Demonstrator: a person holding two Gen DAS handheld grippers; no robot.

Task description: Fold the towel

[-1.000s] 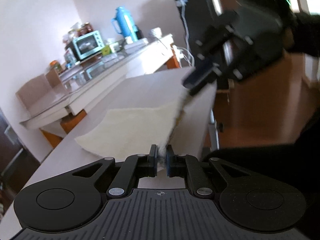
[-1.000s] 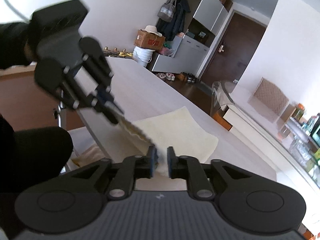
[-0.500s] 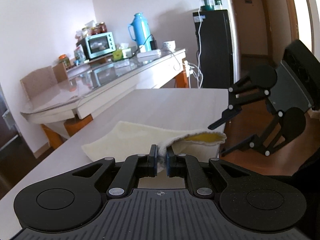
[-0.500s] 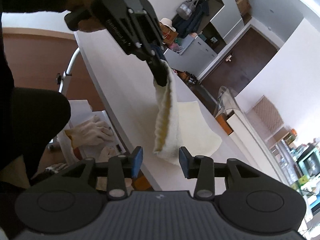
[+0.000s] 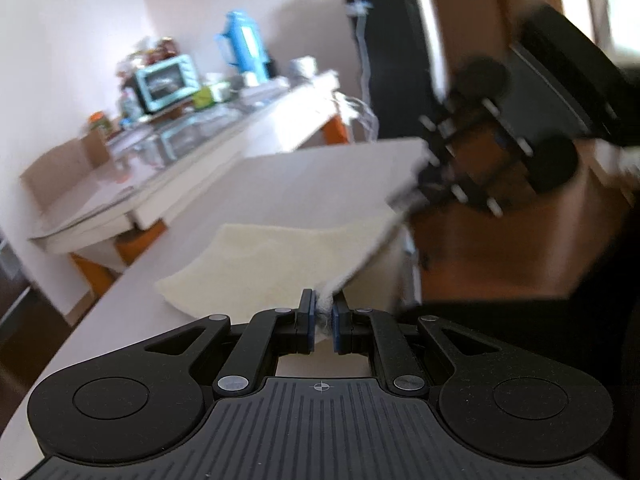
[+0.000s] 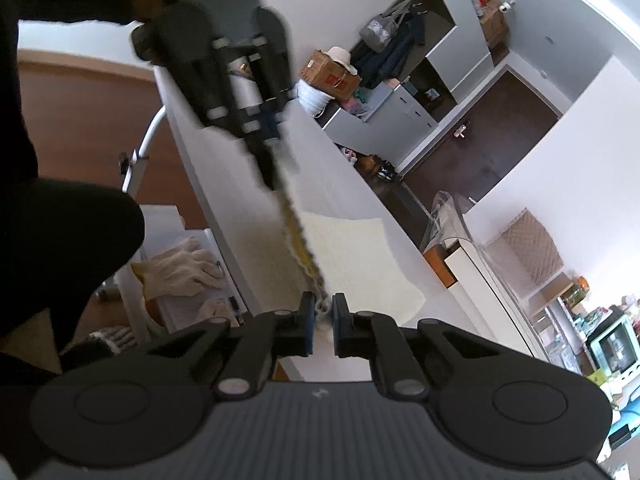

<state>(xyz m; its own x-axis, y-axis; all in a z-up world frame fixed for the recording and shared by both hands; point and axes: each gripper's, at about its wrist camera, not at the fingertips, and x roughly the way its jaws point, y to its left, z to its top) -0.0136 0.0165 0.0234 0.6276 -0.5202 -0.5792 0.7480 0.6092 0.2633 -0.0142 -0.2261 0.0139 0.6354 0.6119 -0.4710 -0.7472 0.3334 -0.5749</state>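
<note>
A cream towel (image 5: pixel 280 264) lies on the pale table (image 5: pixel 312 176), its near edge lifted and stretched taut. My left gripper (image 5: pixel 323 316) is shut on one near corner of the towel. My right gripper (image 6: pixel 323 314) is shut on the other near corner; it also shows blurred in the left wrist view (image 5: pixel 416 196) at the towel's far right corner. In the right wrist view the towel (image 6: pixel 352 256) runs from my fingers up to the left gripper (image 6: pixel 272 176), its yellow edge (image 6: pixel 298 248) seen edge-on.
A second table (image 5: pixel 168 152) with a teal oven (image 5: pixel 166 80) and a blue flask (image 5: pixel 242 50) stands behind. A black cabinet (image 5: pixel 394 64) is at the back right. White work gloves (image 6: pixel 180 268) lie on a low shelf beside the table edge (image 6: pixel 208 188).
My right gripper was open and off the towel half a second ago; now it is shut on the towel's corner. The towel's near edge is pulled taut between both grippers again.
</note>
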